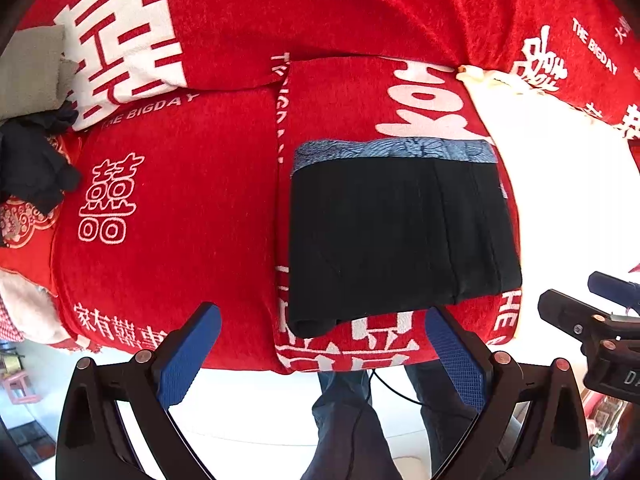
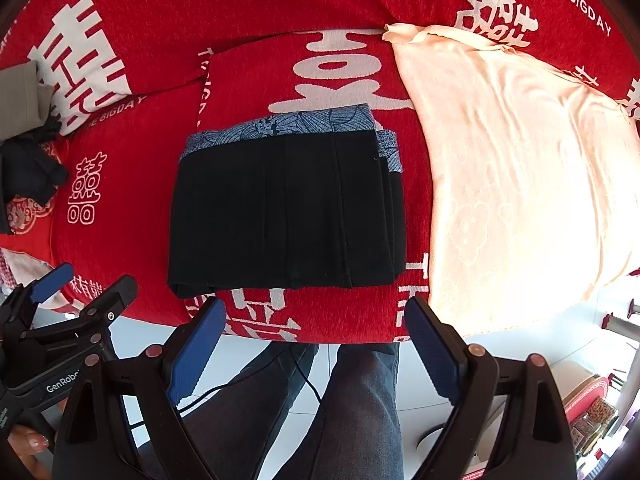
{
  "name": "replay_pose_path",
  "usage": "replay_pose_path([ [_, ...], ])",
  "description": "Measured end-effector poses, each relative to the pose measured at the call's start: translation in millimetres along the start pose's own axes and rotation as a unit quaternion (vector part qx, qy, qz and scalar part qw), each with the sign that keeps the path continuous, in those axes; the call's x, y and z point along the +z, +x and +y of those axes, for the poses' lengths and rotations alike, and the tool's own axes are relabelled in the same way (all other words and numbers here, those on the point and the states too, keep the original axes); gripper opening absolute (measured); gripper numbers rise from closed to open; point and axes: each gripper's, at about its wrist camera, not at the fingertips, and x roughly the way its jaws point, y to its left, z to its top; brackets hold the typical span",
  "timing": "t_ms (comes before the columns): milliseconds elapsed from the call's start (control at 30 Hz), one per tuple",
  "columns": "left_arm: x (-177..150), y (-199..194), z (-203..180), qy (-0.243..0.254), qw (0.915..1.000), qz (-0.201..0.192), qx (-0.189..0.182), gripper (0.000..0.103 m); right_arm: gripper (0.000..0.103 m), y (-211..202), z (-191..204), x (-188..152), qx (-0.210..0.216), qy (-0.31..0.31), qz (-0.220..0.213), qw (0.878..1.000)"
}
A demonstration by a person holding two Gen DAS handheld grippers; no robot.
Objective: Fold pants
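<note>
Pants [image 2: 284,208] are folded into a neat black rectangle on the red blanket [image 2: 248,4], blue patterned waistband at the far edge, cream towel [image 2: 520,168] just beside them. Both grippers hang over the bed's near edge — left gripper [image 1: 322,350] and right gripper [image 2: 316,344] with jaws spread wide, nothing between them. Dark heap [image 1: 32,164] far left, probably more clothes.
</note>
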Motion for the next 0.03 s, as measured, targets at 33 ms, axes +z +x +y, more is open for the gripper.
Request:
replay_pose_path([
  [33,-0.3,-0.5,-0.9,0.001,1.0,0.0,-0.001,0.102,0.093,-0.1,0.1,0.1,0.0,0.0,0.0,1.0],
])
